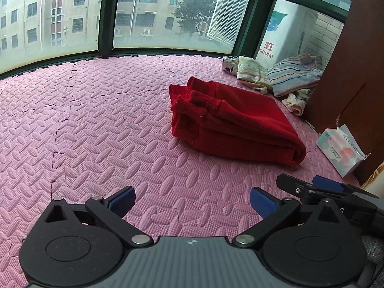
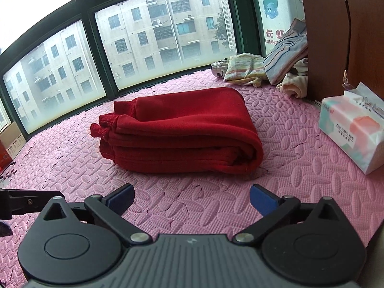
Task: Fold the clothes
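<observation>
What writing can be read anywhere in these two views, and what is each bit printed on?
"长虹" over "CHANG", cut off by clothes: white box by the window.
"GHONG", start cut off: same box in the left wrist view.
"ZHU XIANG YUN": tissue pack.
Smaller print below it: too small to read.
Red garment: no text.

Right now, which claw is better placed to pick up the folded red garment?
Right, probably. The right claw faces the red garment squarely, open. The left claw is open too, but the garment lies off toward its right.

striped shirt (image 2: 285, 55) part hidden behind cabinet (image 2: 336, 36), left gripper (image 2: 14, 204) cut off by edge
</observation>
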